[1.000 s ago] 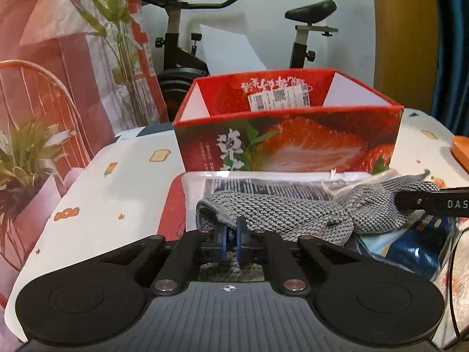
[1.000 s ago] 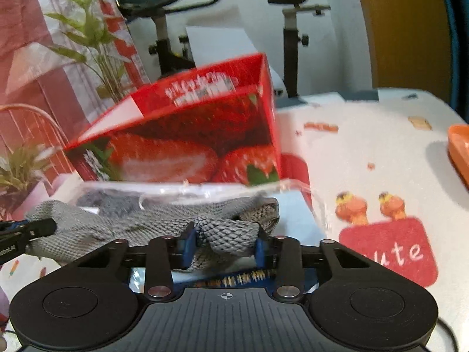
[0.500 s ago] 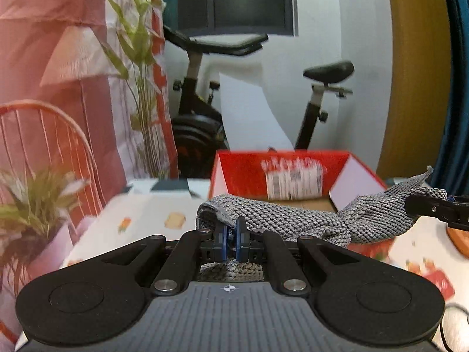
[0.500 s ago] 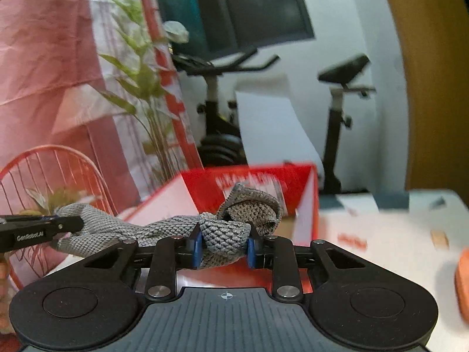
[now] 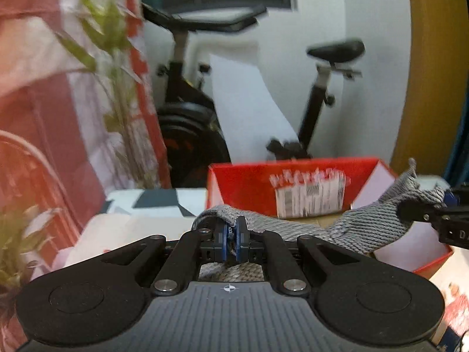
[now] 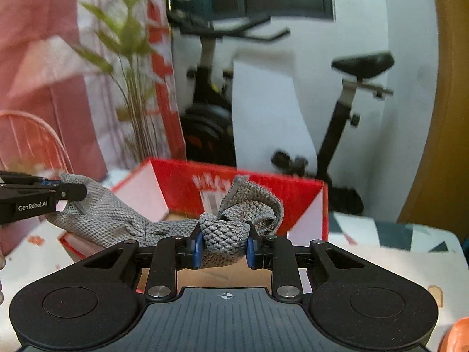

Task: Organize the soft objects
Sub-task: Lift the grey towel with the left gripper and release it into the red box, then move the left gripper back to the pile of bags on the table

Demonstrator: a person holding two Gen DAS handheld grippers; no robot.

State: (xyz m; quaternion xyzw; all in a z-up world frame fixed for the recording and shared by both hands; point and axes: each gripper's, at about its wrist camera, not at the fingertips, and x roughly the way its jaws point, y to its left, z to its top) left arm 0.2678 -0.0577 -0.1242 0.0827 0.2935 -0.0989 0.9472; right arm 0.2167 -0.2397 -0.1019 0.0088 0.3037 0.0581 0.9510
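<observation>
Grey knitted cloth (image 5: 360, 231) is held stretched between the two grippers, clear of the tabletop and directly over the open red strawberry-print box (image 5: 249, 187). In the left wrist view the left gripper (image 5: 232, 242) is seen nearly closed, its blue pads (image 5: 224, 242) pinching a thin fold of the knit right at the tips; more of the fabric shows through the gap below the fingers. From that pinch the cloth runs forward and to the right, sagging a little, up to the right gripper (image 5: 439, 217), which is seen at the far right edge, its dark fingertip pressed on the other end.

In the right wrist view the right gripper (image 6: 224, 249) is clamped on a thick bunched roll of the cloth (image 6: 225, 234), the fingers held well apart by the bulk between the blue pads (image 6: 195, 249). A loose loop of knit stands up just ahead of the tips. The remaining length is drawn off to the left, to where the left gripper (image 6: 61, 192), marked GenRobot.AI, is closed on its end.

Just ahead of both tools the box (image 6: 299, 193) is open-topped, with white inner flaps, a brown cardboard floor and a barcode label (image 5: 310, 199) on its far inner wall. It stands on a white patterned tablecloth (image 6: 381, 252). Beyond the box an exercise bike (image 6: 346, 111) is seen against a white wall, with a green plant (image 6: 126, 38) and a red-and-white curtain (image 5: 38, 73) to the left. An orange object (image 6: 457, 334) is cut off at the lower right edge of the right wrist view; what it is cannot be told.
</observation>
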